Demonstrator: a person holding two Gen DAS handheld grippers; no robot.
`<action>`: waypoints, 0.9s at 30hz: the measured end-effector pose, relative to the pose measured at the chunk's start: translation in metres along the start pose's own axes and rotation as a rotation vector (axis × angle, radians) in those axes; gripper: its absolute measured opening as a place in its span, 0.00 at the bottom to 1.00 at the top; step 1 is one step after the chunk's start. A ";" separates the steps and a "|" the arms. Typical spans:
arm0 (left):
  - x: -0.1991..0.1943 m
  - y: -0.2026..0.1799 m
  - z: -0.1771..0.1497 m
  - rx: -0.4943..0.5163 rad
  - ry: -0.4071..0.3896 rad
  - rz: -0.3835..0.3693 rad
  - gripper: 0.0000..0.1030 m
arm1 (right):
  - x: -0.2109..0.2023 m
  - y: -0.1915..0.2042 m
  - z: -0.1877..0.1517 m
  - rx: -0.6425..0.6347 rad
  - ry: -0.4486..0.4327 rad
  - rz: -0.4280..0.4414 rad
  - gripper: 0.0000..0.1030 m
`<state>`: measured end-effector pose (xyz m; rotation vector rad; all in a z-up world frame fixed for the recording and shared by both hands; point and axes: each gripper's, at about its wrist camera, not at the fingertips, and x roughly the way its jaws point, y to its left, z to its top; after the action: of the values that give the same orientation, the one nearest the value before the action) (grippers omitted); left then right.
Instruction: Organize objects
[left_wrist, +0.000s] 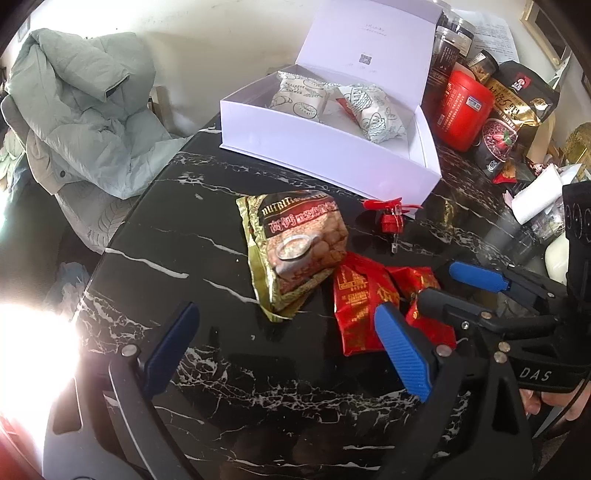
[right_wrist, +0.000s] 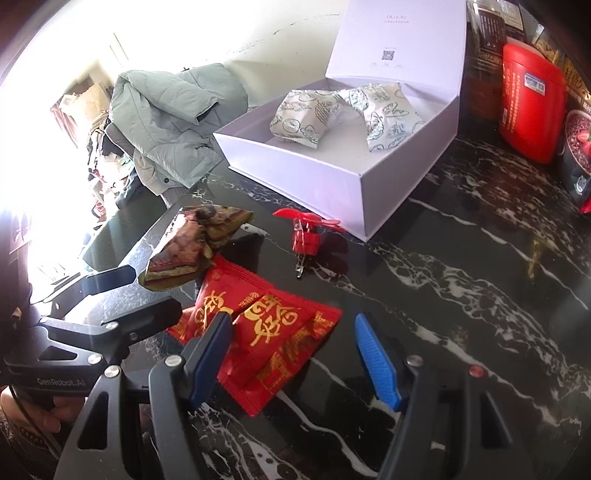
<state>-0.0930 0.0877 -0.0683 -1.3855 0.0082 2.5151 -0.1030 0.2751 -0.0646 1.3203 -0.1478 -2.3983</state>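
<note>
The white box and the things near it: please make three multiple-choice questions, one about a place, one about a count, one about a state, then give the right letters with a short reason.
1. Where does the small red fan lie?
A. inside the box
B. on the table in front of the box
C. on the jacket

2. How many patterned pale packets are in the white box?
A. two
B. four
C. none

3. How is the box lid?
A. shut
B. taken off
C. standing open

Answers: 1 B, it rests on the black marble table near the box front. 2 A, two packets show inside. 3 C, the lid stands upright behind the box.
</note>
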 end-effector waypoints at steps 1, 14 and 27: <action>0.000 0.000 0.000 0.000 0.001 -0.003 0.93 | 0.000 0.000 0.000 -0.005 0.005 -0.003 0.68; 0.008 -0.035 0.001 0.074 -0.001 -0.055 0.93 | -0.010 -0.023 -0.017 -0.004 0.018 -0.018 0.67; 0.018 -0.042 -0.006 0.100 0.020 -0.104 0.66 | -0.011 -0.017 -0.020 -0.108 -0.004 0.034 0.67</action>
<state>-0.0871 0.1315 -0.0814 -1.3369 0.0639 2.3824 -0.0858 0.2968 -0.0713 1.2542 -0.0403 -2.3455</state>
